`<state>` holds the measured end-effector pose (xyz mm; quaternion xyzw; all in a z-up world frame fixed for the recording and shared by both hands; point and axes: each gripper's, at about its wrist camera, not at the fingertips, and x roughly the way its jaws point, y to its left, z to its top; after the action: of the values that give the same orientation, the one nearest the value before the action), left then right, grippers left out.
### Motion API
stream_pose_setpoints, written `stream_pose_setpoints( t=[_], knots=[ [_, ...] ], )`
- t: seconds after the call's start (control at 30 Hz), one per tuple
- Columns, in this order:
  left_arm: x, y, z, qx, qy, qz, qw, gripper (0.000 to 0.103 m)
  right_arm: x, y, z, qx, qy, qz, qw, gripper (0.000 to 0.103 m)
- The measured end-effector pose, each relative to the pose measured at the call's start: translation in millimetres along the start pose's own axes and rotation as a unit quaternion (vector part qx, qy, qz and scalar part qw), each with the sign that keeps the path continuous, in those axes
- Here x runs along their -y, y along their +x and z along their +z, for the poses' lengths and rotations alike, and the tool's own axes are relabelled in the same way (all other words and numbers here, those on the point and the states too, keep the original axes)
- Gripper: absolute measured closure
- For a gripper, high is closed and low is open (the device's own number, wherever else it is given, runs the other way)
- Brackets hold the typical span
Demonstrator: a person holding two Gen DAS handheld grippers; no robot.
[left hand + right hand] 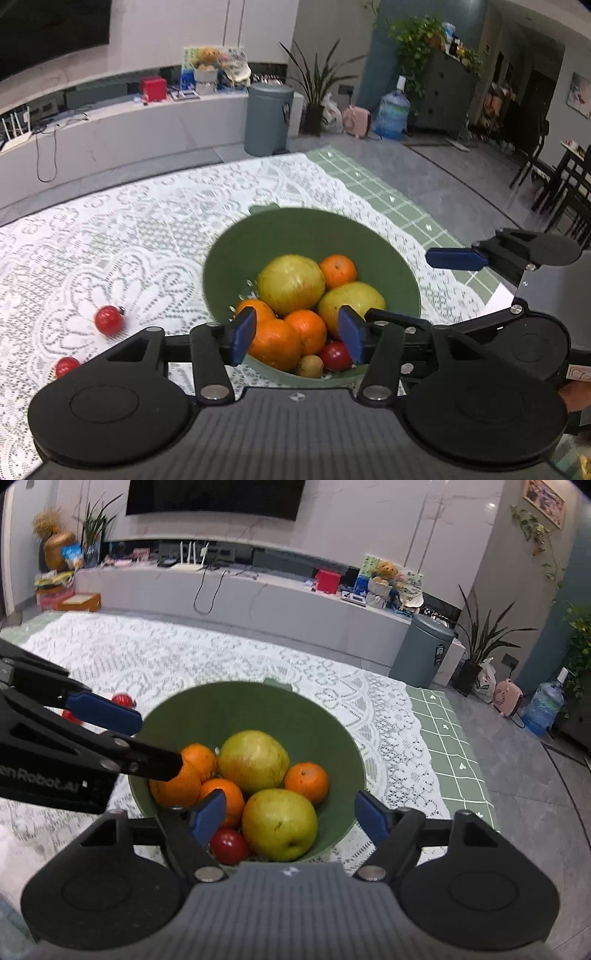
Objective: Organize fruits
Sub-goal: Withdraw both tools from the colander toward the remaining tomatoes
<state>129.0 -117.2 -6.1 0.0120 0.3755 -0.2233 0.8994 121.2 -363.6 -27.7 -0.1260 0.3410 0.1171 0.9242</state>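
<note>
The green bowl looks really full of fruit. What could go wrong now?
1. The green bowl holds heaped oranges and pears; another fruit dropped on top might roll out.
2. Both claws, left and right, hang open over the bowl close together, so they could bump each other or nudge the bowl.
3. Two small red fruits lie loose on the lace cloth; being round, they may roll when a claw reaches for them.

Left gripper (297,334): black linkage arms with round silver pivot screws, two large black discs, a ribbed grey housing bearing a small round emblem, blue rectangular finger pads (242,334).

Right gripper (291,814): same build; blue pads (208,814). White lettering "Robot.AI" on the left gripper's black side.
</note>
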Motion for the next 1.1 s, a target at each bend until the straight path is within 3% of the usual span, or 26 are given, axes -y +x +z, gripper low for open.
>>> stream_pose_setpoints(
  t=[0.27,0.63,0.97,1.1],
  knots=[
    [-18.8,-29.1,-2.3,0.038,-0.022,0.028,0.9987,0.037,-12.2,-17.0,2.8,0.052,0.050,0.017,0.997,0.015],
    [-60.3,-61.0,-20.8,0.060,-0.052,0.076,0.9940,0.036,-66.1,-23.8,6.9,0.076,0.080,0.058,0.992,0.010],
    [-102.2,-79.0,-38.6,0.080,-0.093,0.112,0.9861,0.035,-121.3,-18.8,13.4,0.090,0.066,0.053,0.992,0.009],
    [-114.5,-82.1,-48.9,0.081,-0.100,0.128,0.9834,0.035,-139.8,-15.4,12.6,0.092,0.050,0.070,0.992,0.007]
  ],
)
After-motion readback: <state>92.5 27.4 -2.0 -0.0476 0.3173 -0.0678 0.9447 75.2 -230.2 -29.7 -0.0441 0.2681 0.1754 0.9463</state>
